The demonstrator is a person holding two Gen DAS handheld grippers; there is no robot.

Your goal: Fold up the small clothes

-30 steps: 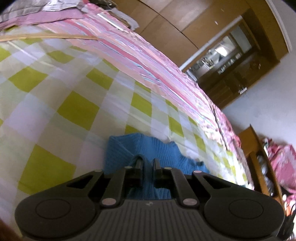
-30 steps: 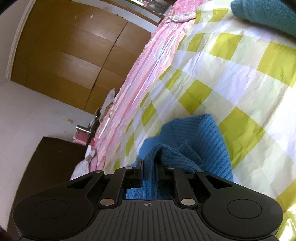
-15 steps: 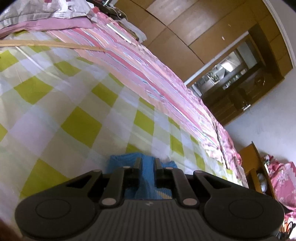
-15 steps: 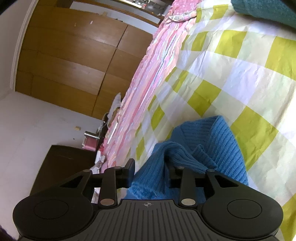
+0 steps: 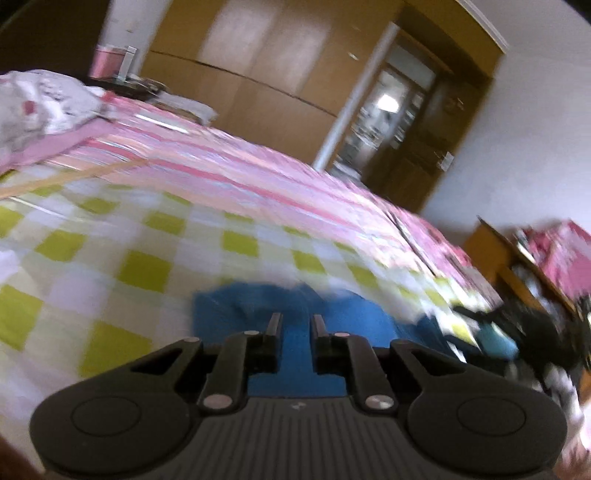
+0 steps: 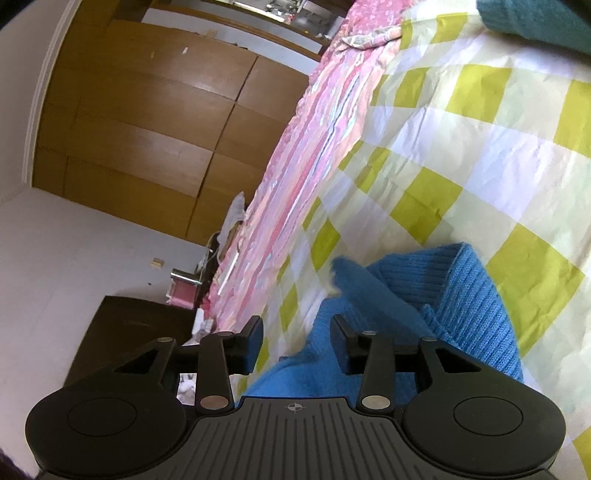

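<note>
A small blue knit sweater (image 5: 295, 310) lies on the yellow-and-white checked sheet (image 5: 110, 258) of a bed. In the blurred left wrist view my left gripper (image 5: 294, 321) hovers over the sweater with its jaws slightly apart and nothing between them. In the right wrist view the sweater (image 6: 461, 291) lies bunched with a loose fold by the fingers. My right gripper (image 6: 296, 328) is open wide above the sweater's edge and grips nothing.
A pink striped bedspread (image 5: 258, 173) covers the far side of the bed. Wooden wardrobes (image 6: 147, 110) stand behind it. A dark teal garment (image 6: 535, 18) lies at the far corner of the sheet. A wooden shelf with clutter (image 5: 517, 266) stands to the right.
My right gripper has opened and let go of the sweater fold, which dropped. My left gripper opened slightly and swung, so its view is blurred.
</note>
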